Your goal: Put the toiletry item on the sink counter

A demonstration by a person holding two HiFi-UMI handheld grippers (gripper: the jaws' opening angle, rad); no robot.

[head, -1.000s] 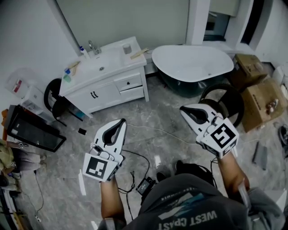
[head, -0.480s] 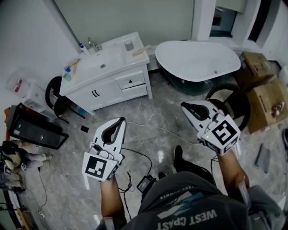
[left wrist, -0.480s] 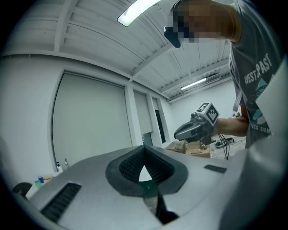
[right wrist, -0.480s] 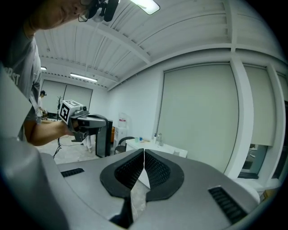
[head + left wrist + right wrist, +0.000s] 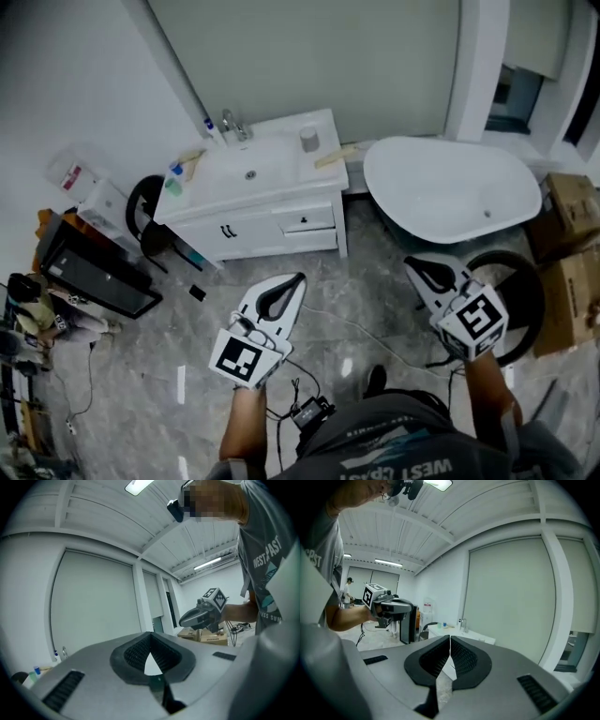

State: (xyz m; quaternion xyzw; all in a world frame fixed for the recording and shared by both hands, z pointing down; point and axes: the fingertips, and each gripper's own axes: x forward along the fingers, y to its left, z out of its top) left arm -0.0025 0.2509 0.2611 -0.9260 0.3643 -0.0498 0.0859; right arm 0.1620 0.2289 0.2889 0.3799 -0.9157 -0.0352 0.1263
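Note:
The white sink counter (image 5: 281, 192) stands against the far wall, with a faucet (image 5: 232, 124), a grey cup (image 5: 309, 139), a flat wooden item (image 5: 335, 157) and small bottles (image 5: 173, 178) on it. My left gripper (image 5: 298, 277) hangs over the marble floor, in front of the vanity and well short of it. It is shut, with nothing in it (image 5: 150, 633). To the right, near the bathtub, my right gripper (image 5: 410, 262) is also shut and empty (image 5: 450, 637). No toiletry item is in either gripper. In the right gripper view the counter (image 5: 476, 636) lies ahead.
A white bathtub (image 5: 450, 192) sits right of the vanity. Cardboard boxes (image 5: 572, 202) and a black ring (image 5: 520, 281) are at the far right. A black case (image 5: 94, 272) and clutter fill the left. Cables and a black power brick (image 5: 309, 410) lie on the floor by the person's feet.
The vanity and tub have shifted right and down in the head view. Both grippers have travelled across the floor with the person and remain shut and empty.

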